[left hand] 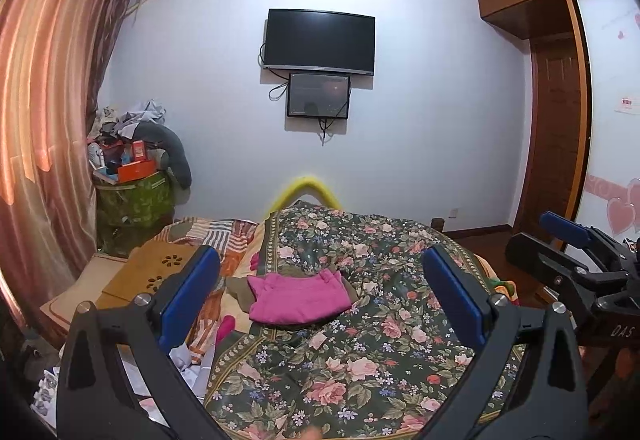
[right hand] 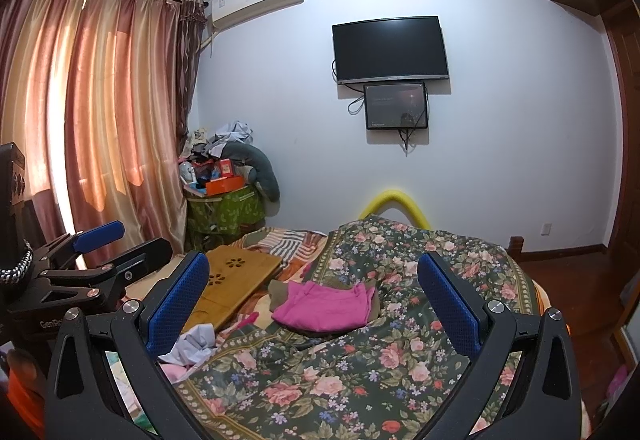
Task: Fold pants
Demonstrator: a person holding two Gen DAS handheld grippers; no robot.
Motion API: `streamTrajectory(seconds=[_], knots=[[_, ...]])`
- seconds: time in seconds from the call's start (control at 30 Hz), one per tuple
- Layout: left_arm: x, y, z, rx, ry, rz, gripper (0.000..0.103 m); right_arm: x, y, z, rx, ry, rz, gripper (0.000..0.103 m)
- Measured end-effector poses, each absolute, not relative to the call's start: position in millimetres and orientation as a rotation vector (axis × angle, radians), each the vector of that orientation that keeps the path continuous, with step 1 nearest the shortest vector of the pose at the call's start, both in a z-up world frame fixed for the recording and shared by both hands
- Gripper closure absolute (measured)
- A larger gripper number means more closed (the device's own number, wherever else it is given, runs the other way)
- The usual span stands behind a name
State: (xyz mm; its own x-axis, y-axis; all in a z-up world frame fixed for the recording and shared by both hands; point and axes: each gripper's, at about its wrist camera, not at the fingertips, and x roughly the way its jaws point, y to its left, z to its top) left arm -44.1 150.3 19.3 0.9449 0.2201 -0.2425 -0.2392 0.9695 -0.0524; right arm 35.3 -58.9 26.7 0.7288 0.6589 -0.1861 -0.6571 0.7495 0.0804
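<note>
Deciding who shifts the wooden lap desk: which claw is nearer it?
Left. The left claw hangs open just off the lap desk's left side; the right claw, also open, is farther right over the floral quilt.

I see open floral quilt [left hand: 360, 360] between me and the pink pants [left hand: 298, 298], nothing blocking; wooden lap desk [right hand: 236, 280] and crumpled clothes [right hand: 196, 344] crowd the bed's left edge

The left gripper [left hand: 320, 292] and right gripper [right hand: 316, 296] are held side by side, level, both with jaws spread wide and gripping nothing.
</note>
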Motion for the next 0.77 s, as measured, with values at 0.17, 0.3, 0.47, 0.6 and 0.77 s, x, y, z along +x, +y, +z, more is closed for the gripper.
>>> streamTrajectory(seconds=[0.17, 0.3, 0.47, 0.6, 0.77], knots=[[-43.9, 152.2, 19.9, -0.094, 0.239, 0.235, 0.0, 34.4, -59.8, 26.1, 0.009, 0.211, 0.725, 0.0], [-42.5, 152.5, 19.3, -0.093, 0.244, 0.237, 0.0, 34.4, -60.3, 25.0, 0.007, 0.216, 0.726, 0.0], [-38.2, 153.9, 18.2, -0.095, 0.26, 0.229, 0.0, 35.0, -59.6, 24.4, 0.006, 0.227, 0.726, 0.0], [-36.4, 152.4, 16.3, -0.088, 0.266, 0.223, 0.0, 34.9, -59.5, 23.6, 0.006, 0.229, 0.726, 0.0], [-34.1, 156.1, 14.3, -0.082, 0.275, 0.223, 0.0, 35.5, -58.7, 21.7, 0.008, 0.236, 0.727, 0.0]])
